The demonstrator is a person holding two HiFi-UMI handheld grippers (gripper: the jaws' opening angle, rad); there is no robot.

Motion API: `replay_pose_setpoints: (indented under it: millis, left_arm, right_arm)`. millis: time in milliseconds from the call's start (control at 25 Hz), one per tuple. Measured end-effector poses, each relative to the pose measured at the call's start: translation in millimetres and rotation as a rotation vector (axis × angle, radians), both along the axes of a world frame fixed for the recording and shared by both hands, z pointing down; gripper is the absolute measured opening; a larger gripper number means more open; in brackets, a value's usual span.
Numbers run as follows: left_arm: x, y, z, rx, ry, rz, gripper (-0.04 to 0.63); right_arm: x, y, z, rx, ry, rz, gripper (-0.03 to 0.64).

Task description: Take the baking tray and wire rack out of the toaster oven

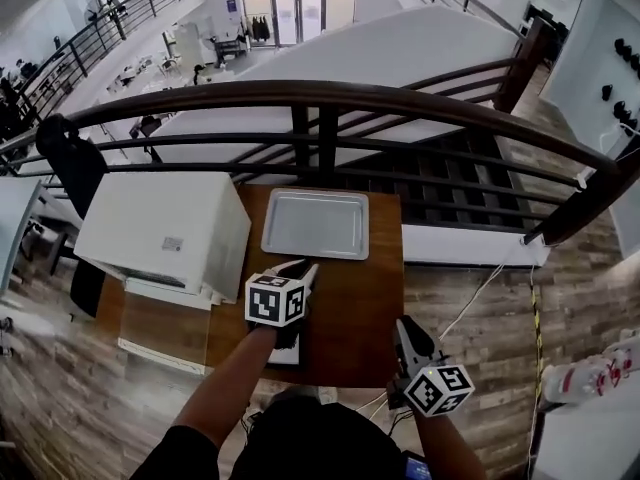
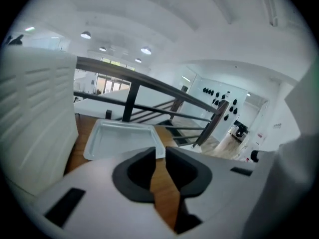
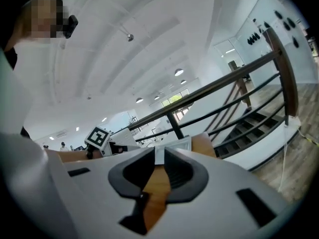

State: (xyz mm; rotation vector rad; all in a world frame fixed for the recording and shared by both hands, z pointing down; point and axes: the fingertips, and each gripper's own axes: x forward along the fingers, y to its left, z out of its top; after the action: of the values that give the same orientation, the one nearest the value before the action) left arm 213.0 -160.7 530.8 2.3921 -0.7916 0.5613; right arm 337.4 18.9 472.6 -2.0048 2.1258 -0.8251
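Observation:
The silver baking tray [image 1: 315, 224] lies flat at the far side of the wooden table [image 1: 350, 308], to the right of the white toaster oven [image 1: 165, 230]. The oven's glass door [image 1: 165, 336] hangs open towards me. My left gripper [image 1: 303, 267] hovers above the table just short of the tray [image 2: 122, 138], its jaws nearly together with nothing between them. At the table's near right corner my right gripper [image 1: 403, 323] is raised, narrow-gapped and empty, pointing towards the tray [image 3: 174, 144]. I cannot make out a wire rack in any view.
A dark curved railing [image 1: 320, 98] runs right behind the table, with stairs and a drop beyond. A black cloth [image 1: 70, 163] hangs on the railing at the left. A white cable [image 1: 480, 293] crosses the floor to the right. A small dark and white object [image 1: 288, 348] lies under my left arm.

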Motion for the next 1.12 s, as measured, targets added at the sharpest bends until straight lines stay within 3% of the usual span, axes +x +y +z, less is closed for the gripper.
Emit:
replay_pose_setpoints:
  millis: [240, 600, 920, 1120]
  left_arm:
    - [-50.8, 31.4, -71.3, 0.243, 0.062, -0.055, 0.028]
    - [-154.0, 84.7, -112.5, 0.479, 0.154, -0.107, 0.014]
    - [-241.2, 101.4, -140.5, 0.561, 0.212, -0.123, 0.012]
    - [-297.9, 99.8, -130.0, 0.547, 0.234, -0.154, 0.012]
  right_arm:
    - [-22.2, -8.5, -24.1, 0.073, 0.004, -0.089, 0.044]
    - [-78.0, 5.0, -41.0, 0.161, 0.078, -0.164, 0.029]
    - [-144.1, -4.4, -60.8, 0.211, 0.068, -0.159, 0.020]
    - [-199.7, -3.3, -72.7, 0.239, 0.144, -0.207, 0.020]
